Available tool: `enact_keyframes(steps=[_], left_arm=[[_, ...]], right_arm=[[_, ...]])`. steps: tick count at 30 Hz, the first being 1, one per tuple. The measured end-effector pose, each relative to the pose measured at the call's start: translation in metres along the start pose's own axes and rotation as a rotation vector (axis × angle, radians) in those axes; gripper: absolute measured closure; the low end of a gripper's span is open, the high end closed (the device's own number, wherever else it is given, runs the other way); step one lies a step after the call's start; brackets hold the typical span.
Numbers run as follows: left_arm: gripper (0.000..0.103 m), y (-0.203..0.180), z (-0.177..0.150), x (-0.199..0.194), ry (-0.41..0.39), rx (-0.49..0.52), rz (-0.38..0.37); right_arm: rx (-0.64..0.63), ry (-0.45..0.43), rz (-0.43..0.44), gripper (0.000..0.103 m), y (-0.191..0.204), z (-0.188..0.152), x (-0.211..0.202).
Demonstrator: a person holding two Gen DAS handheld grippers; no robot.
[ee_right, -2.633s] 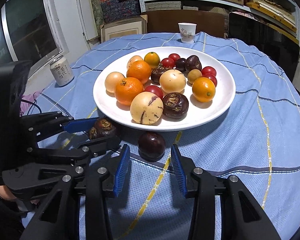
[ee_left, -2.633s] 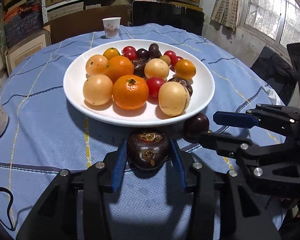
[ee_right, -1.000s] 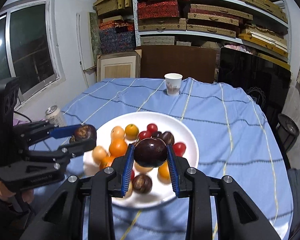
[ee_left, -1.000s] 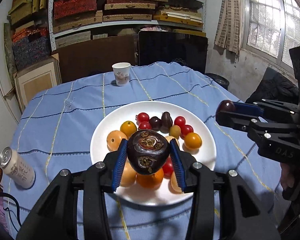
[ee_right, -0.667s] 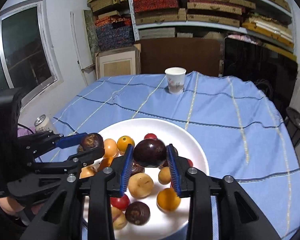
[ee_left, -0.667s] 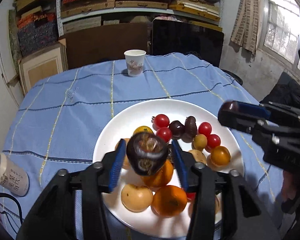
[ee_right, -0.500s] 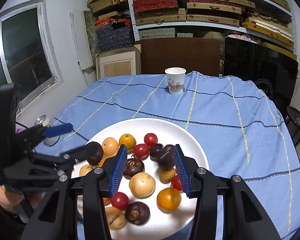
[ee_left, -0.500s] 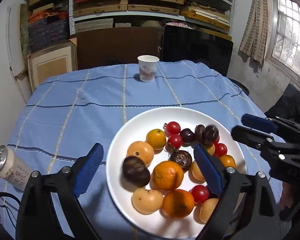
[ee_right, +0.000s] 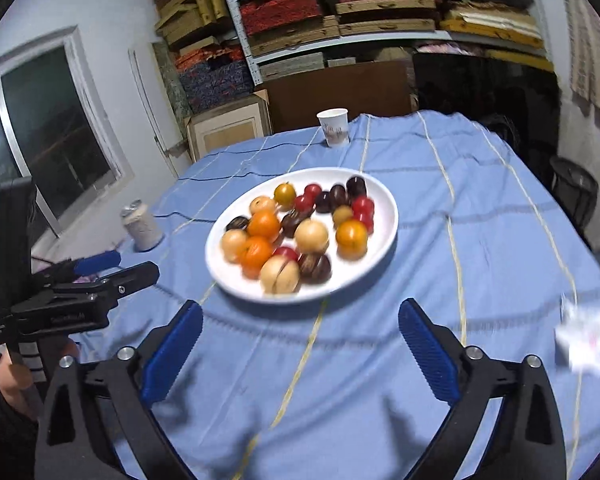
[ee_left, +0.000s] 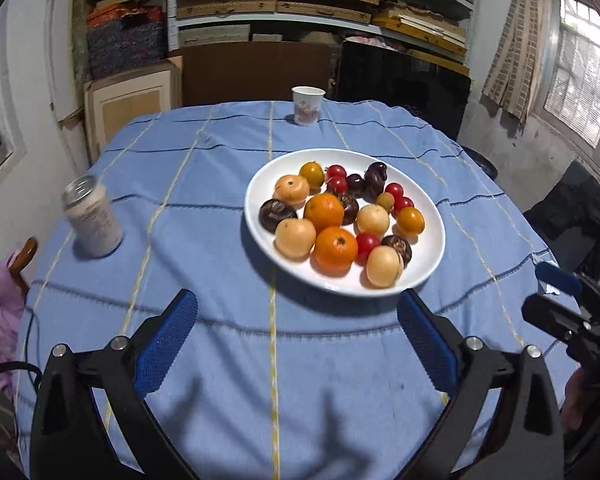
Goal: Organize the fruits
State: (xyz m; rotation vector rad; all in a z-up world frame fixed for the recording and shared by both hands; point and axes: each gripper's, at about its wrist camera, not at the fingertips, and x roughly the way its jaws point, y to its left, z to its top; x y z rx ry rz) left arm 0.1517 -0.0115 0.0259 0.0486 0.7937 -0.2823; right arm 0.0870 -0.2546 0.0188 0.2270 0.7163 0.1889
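Observation:
A white plate point(ee_left: 424, 204) on the blue tablecloth holds oranges, pale round fruits, red cherry tomatoes and dark purple fruits. One dark purple fruit point(ee_left: 277, 213) lies at the plate's left side. The plate also shows in the right wrist view point(ee_right: 384, 216). My left gripper point(ee_left: 300, 344) is open and empty, held back from the plate's near edge. My right gripper point(ee_right: 300, 344) is open and empty, also short of the plate. The right gripper shows at the right edge of the left wrist view point(ee_left: 556, 292); the left gripper shows at the left of the right wrist view point(ee_right: 100, 268).
A drink can point(ee_left: 92, 216) stands left of the plate. A paper cup point(ee_left: 307, 105) stands at the table's far edge. A white scrap point(ee_right: 584, 338) lies at the right of the cloth. Shelves of boxes and a dark screen stand behind the table.
Both grippers carried dark purple fruits over the plate, opened and dropped them onto it. Both have since pulled back toward the near edge of the table, wide open.

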Motion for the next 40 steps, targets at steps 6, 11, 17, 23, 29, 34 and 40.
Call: enact_keyframes(steps=[6,11,17,23,29,34,40], left_arm=[[0.005,-0.005,-0.036,-0.071,-0.075,-0.024,-0.006],[0.005,-0.016,-0.059,-0.103,-0.088,-0.020,0.006],[0.005,-0.026,-0.072,-0.124,-0.122,-0.008,0.080],[0.005,-0.031,-0.071,-0.124,-0.117,0.006,0.110],[0.005,-0.033,-0.071,-0.124,-0.129,0.019,0.128],[0.005,-0.038,-0.070,-0.121,-0.111,0.034,0.135],[0.005,-0.033,-0.069,-0.120,-0.108,0.013,0.150]], right_arm=[[-0.080,-0.073,-0.074,0.004,0.025,-0.028,-0.054],[-0.092,-0.102,-0.071,0.004,0.040,-0.045,-0.083],[-0.121,-0.131,-0.087,0.004,0.048,-0.054,-0.100],[-0.124,-0.141,-0.099,0.004,0.050,-0.057,-0.106],[-0.124,-0.139,-0.107,0.004,0.050,-0.057,-0.105],[-0.122,-0.140,-0.108,0.004,0.050,-0.057,-0.105],[-0.117,-0.138,-0.112,0.004,0.045,-0.058,-0.104]])
